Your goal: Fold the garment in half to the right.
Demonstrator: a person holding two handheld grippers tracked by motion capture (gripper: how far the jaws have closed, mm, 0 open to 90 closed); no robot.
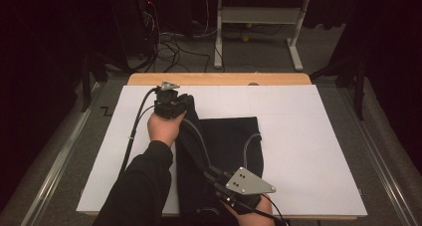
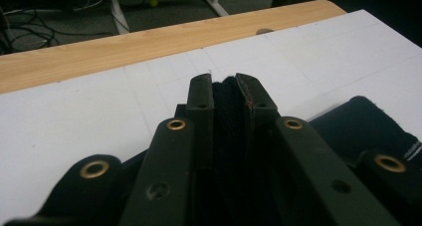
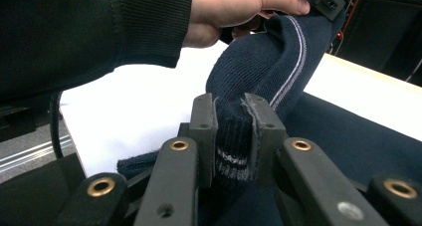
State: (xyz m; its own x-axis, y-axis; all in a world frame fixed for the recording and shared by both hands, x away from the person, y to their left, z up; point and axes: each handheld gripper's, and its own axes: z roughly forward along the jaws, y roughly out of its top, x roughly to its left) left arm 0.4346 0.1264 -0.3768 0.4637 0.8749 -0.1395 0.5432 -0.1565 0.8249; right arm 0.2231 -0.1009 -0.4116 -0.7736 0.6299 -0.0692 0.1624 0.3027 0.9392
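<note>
Left claw [image 2: 225,94]: clamped on sweater [image 1: 234,141] fold
Right claw [image 3: 230,117]: clamped on striped hem
Sweater: lying on white worktop [image 1: 308,136]

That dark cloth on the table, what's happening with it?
A person is handling a dark blue knit garment with a pair of hand-held tongs, apparently folding it. The left tongs are shut on one edge of it, held up near the far left of the white sheet. The right tongs are shut on a ribbed edge with a pale stripe, close to the near side of the table. The rest of the garment lies flat on the sheet between them.
</note>
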